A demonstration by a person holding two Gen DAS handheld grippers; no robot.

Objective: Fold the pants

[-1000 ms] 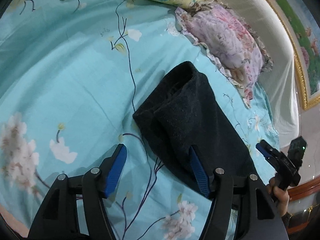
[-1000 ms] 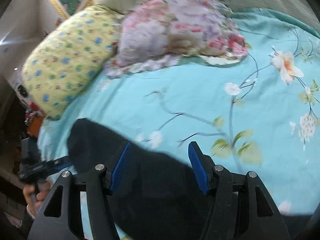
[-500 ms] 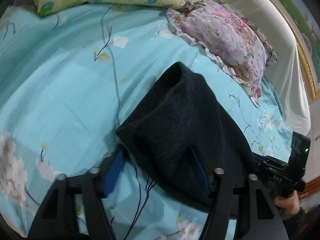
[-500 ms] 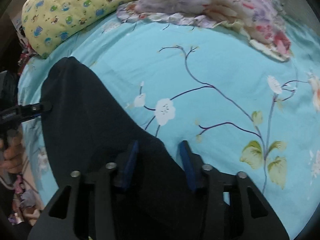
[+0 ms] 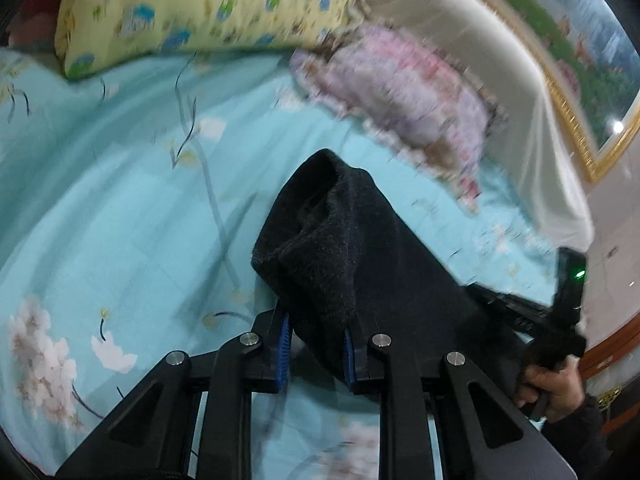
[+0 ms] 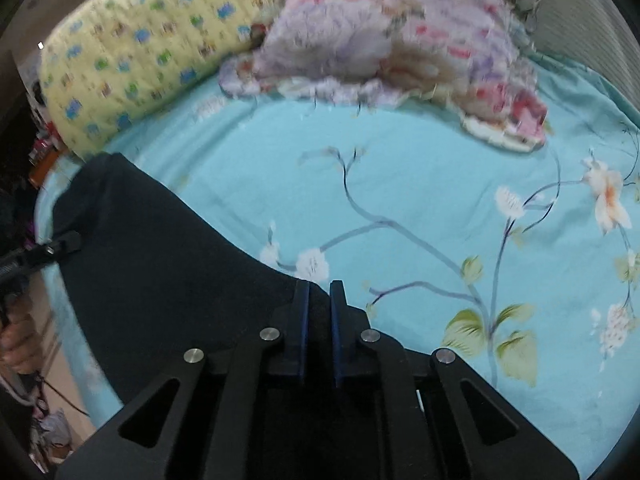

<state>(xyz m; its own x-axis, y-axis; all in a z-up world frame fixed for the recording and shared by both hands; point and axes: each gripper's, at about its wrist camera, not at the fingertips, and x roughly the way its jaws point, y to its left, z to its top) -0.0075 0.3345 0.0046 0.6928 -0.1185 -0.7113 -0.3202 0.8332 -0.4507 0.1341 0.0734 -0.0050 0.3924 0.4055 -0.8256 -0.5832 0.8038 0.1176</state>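
Note:
Dark, thick-knit pants (image 5: pixel 360 248) lie folded on the turquoise flowered sheet (image 5: pixel 120 200). My left gripper (image 5: pixel 316 320) holds one bunched corner between its blue pads; its jaws are closing and the fabric fills the gap. In the right wrist view the pants (image 6: pixel 160 260) spread to the lower left, and my right gripper (image 6: pixel 318 286) is shut on their near edge. The other tool shows in each view: the right gripper (image 5: pixel 500 304) with a hand (image 5: pixel 556 384) at the pants' right side, the left gripper (image 6: pixel 60 244) at their left side.
A yellow patterned pillow (image 5: pixel 208 4) and a pink floral frilled pillow (image 5: pixel 412 96) lie at the head of the bed, against a white padded headboard (image 5: pixel 500 60). The bed's edge (image 6: pixel 60 320) and floor clutter (image 6: pixel 48 428) are at the left of the right wrist view.
Both pairs of jaws have gone from wide apart to closed on the pants. The corner in the left gripper now bunches up. The right gripper has moved onto the pants' edge.

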